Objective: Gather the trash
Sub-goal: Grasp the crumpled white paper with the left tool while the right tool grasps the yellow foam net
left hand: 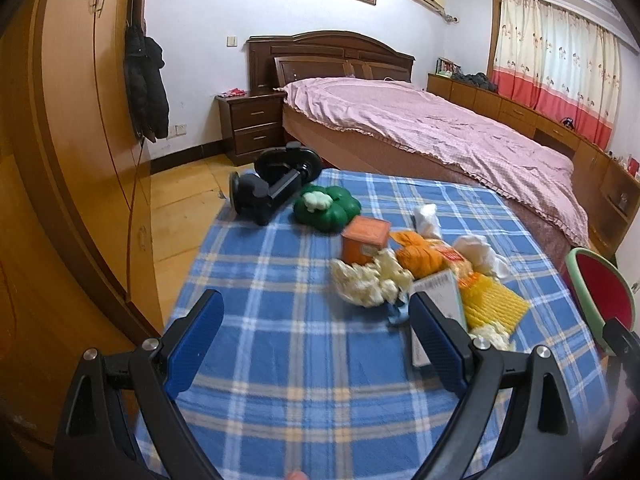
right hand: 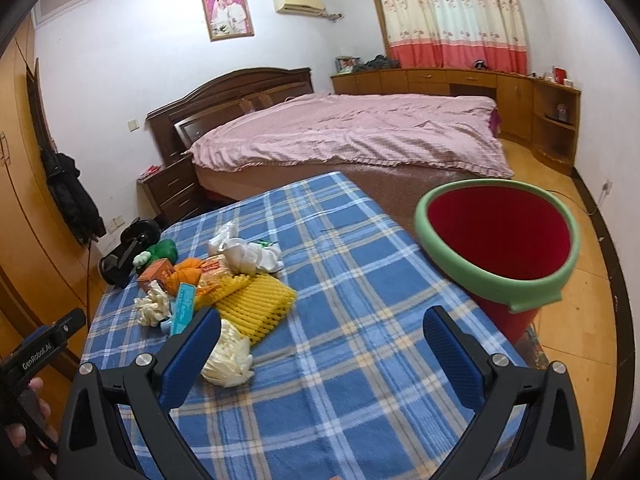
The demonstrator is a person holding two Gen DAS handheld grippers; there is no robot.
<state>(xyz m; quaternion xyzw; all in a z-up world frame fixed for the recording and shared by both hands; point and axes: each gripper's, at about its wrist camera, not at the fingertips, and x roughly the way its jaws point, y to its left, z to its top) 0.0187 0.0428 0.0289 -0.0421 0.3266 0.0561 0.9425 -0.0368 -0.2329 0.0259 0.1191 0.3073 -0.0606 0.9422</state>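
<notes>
A heap of trash lies on the blue plaid cloth [left hand: 280,340]: crumpled white paper [left hand: 368,280], an orange box [left hand: 365,240], an orange bag [left hand: 420,256], yellow foam netting [left hand: 494,308], a white-green carton [left hand: 440,292] and white tissue [left hand: 478,254]. My left gripper [left hand: 316,336] is open and empty above the cloth, its right finger close to the carton. My right gripper [right hand: 322,354] is open and empty, its left finger beside a crumpled cream wrapper [right hand: 230,360]. The netting [right hand: 256,300] and the red bin with a green rim [right hand: 496,240] show in the right wrist view.
A green pepper-shaped toy [left hand: 326,208] and a black camera mount [left hand: 272,184] sit at the cloth's far left. The pink-covered bed [left hand: 440,132] stands behind, wooden wardrobe [left hand: 72,120] on the left, the bin [left hand: 604,288] at the cloth's right edge.
</notes>
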